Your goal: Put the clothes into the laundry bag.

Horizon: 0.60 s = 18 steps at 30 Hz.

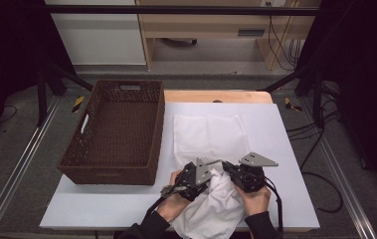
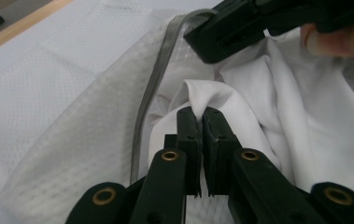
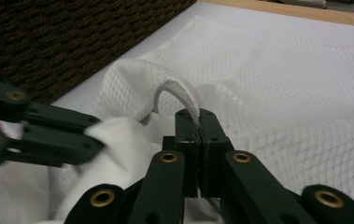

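A white mesh bag (image 1: 208, 132) lies flat on the white table (image 1: 285, 164), its near end gathered up between my two grippers. A white cloth (image 1: 216, 206) spills from the bag's mouth toward the table's front edge. My left gripper (image 2: 201, 112) is shut on a raised fold of the white cloth (image 2: 305, 116), beside the bag's grey zip edge (image 2: 153, 88). My right gripper (image 3: 198, 114) is shut on the bag's rim (image 3: 179, 93), holding it lifted in an arch. From above, the left gripper (image 1: 215, 170) and right gripper (image 1: 227, 167) sit tip to tip.
A brown wicker basket (image 1: 158, 129) with nothing in it stands at the table's left, close beside the bag. Its woven wall (image 3: 72, 42) rises just beyond my left gripper. A wooden strip (image 1: 216, 96) runs along the far edge. Bare table lies right of the bag.
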Each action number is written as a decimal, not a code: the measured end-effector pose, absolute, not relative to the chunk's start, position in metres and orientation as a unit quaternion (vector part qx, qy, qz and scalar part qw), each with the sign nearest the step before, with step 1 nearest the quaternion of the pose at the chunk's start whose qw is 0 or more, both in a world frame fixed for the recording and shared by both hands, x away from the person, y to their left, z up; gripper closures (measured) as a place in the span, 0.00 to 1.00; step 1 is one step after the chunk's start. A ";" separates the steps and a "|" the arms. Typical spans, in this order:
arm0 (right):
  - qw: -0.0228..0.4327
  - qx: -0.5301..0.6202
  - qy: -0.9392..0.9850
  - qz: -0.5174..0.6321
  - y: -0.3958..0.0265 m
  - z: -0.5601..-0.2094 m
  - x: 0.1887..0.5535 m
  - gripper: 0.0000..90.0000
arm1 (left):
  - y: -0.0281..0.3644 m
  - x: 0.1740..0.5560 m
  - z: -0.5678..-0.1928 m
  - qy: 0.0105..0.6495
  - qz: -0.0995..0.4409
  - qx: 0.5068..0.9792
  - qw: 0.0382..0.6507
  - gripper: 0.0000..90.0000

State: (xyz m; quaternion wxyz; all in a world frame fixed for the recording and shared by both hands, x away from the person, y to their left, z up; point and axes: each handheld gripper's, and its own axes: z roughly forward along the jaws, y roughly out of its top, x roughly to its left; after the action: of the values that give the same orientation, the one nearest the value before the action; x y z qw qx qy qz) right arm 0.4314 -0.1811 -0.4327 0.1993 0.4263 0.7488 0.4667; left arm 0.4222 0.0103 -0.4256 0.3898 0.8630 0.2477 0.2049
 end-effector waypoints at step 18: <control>0.199 0.424 0.745 0.475 -0.187 -0.427 0.427 0.98 | 0.012 0.448 -0.447 0.278 0.168 0.857 0.400 0.53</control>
State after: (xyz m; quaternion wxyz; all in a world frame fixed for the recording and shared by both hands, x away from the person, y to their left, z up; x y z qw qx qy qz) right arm 0.4266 -0.1871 -0.4272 0.1991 0.4244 0.7447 0.4751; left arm 0.4479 0.0124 -0.4471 0.4004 0.8568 0.2784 0.1676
